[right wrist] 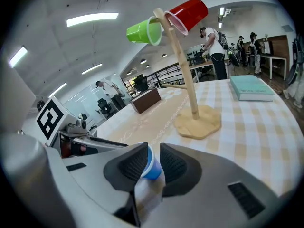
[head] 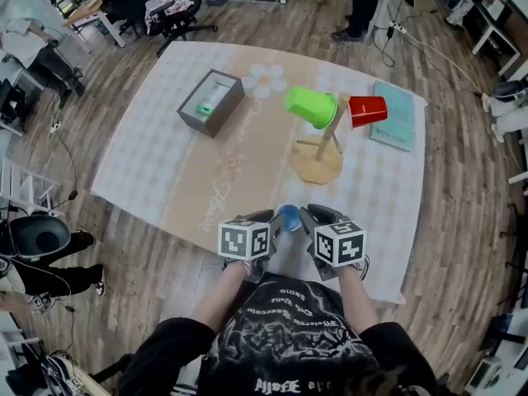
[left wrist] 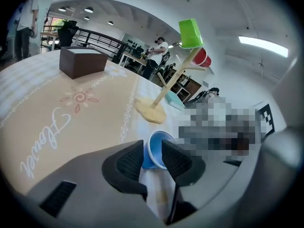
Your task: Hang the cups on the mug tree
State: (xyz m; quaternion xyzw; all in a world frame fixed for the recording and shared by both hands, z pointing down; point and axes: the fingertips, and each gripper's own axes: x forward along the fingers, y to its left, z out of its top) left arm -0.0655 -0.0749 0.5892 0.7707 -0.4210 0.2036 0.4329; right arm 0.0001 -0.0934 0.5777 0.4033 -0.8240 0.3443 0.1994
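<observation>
Both grippers sit side by side on the person's side of the mug tree (head: 328,141), with their marker cubes facing up. The left forearm (head: 216,297) and right forearm (head: 356,291) reach out from the body and angle slightly inward. This tips both tools forward and down toward the desk (head: 165,172), and their tips meet at the same spot.

That spot is the blue cup (head: 289,217). It lies near the tree's round wooden base, on the side nearest the person and apart from it. No view shows clearly whether the cup rests on the desk.

The left gripper (left wrist: 152,150) has its fingers spread wide on either side of the cup. The cup's open mouth is turned toward the right-hand finger (the pads do not visibly press on it). The right gripper (right wrist: 153,149) has its fingers drawn in on the cup's rim end, with a pad against each side.

On the tree itself, the green cup (head: 312,106) hangs from a peg on the left side of the pole. The red cup (head: 368,110) hangs from a peg on the right side, and both are near the top.

A dark open box (head: 211,102) stands well to the left of the tree. A teal book (head: 396,115) lies just beyond the red cup on the right.
</observation>
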